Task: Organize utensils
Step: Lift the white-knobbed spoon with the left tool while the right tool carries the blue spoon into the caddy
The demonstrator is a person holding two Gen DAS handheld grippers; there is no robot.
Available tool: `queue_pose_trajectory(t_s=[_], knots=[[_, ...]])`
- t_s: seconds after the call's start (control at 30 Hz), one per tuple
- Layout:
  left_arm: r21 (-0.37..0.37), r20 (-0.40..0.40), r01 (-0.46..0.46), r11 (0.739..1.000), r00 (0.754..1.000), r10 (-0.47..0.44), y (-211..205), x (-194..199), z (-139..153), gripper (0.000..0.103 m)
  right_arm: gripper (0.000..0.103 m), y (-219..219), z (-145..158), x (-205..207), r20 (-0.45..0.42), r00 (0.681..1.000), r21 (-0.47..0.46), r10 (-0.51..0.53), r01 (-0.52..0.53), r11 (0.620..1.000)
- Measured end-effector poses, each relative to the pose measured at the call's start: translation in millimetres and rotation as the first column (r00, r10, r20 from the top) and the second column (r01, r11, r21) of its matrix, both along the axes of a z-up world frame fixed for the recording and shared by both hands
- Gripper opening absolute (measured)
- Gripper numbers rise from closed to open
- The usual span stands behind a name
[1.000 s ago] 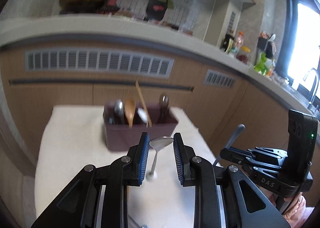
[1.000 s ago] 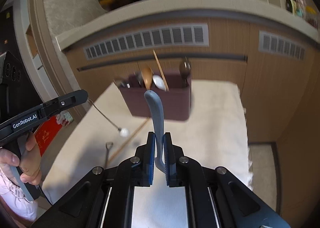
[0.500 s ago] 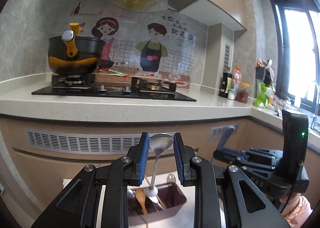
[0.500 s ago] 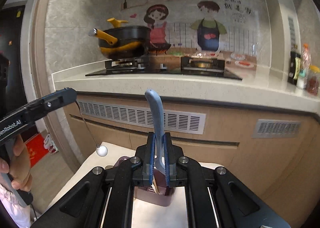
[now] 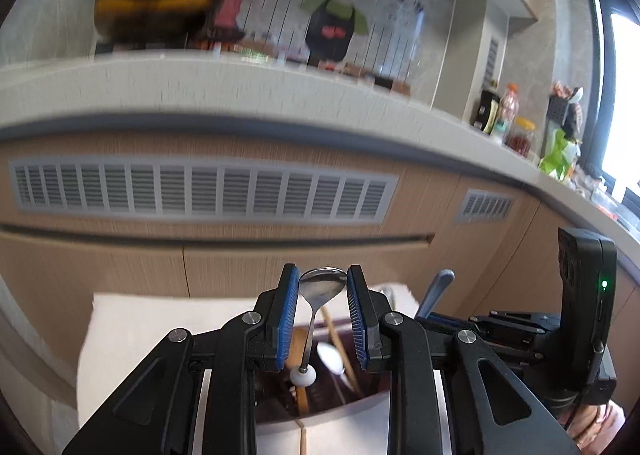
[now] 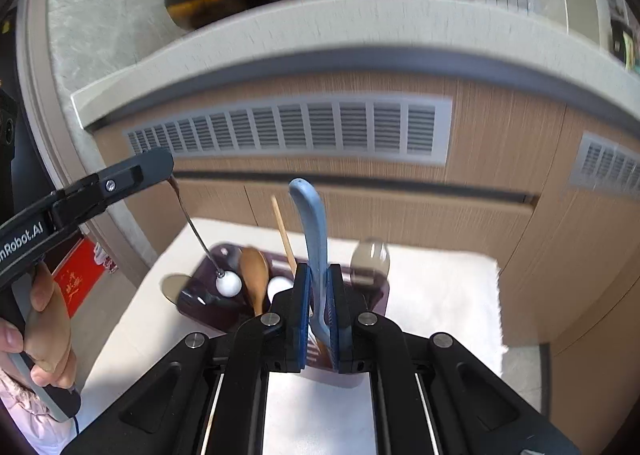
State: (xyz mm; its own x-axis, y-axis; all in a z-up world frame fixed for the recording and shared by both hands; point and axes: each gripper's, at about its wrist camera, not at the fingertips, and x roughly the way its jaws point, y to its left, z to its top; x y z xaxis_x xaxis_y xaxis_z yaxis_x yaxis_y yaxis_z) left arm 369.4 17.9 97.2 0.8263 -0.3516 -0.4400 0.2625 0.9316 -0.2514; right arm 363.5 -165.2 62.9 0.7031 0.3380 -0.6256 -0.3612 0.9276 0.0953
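Low in the frame, under both grippers, sits the utensil holder (image 6: 208,301).
Left gripper (image 5: 323,311) pinches a spoon (image 5: 316,297), seemingly hanging handle-down over it; right gripper (image 6: 319,309) clamps an upright blue-handled utensil (image 6: 312,239).

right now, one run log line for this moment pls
left gripper: shut on metal spoon | right gripper: shut on blue utensil | both over maroon organizer

A glossy metal spoon (image 5: 322,283) (white bead-tipped), a matt blue plastic handle (image 6: 312,239), and white cloth (image 6: 440,295).
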Motion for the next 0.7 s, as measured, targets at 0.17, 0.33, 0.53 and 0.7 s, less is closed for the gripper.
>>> queue_pose_trajectory(t_s=[0.17,0.33,0.53,0.7], knots=[[0.000,-0.110,0.012,1.000,0.994,-0.012,-2,15,-37,0.026,0.008,3,-28,13,-0.066,0.998,0.005,0.007,-0.006,1.000],[-0.021,-0.178,0.029,0.999,0.983,-0.033,-1,16,-52,0.027,0.023,4,-46,10,-0.077,0.997,-0.022,0.027,-0.029,0.999],[-0.021,-0.111,-0.016,1.000,0.994,0.013,20,-26,-34,0.040,0.065,8,-35,-27,0.027,0.999,-0.094,0.031,-0.028,0.995],[0.044,-0.103,-0.119,0.992,0.987,0.123,47,-74,-43,0.054,0.085,32,-50,-71,-0.006,0.994,-0.158,0.112,-0.111,0.981]])
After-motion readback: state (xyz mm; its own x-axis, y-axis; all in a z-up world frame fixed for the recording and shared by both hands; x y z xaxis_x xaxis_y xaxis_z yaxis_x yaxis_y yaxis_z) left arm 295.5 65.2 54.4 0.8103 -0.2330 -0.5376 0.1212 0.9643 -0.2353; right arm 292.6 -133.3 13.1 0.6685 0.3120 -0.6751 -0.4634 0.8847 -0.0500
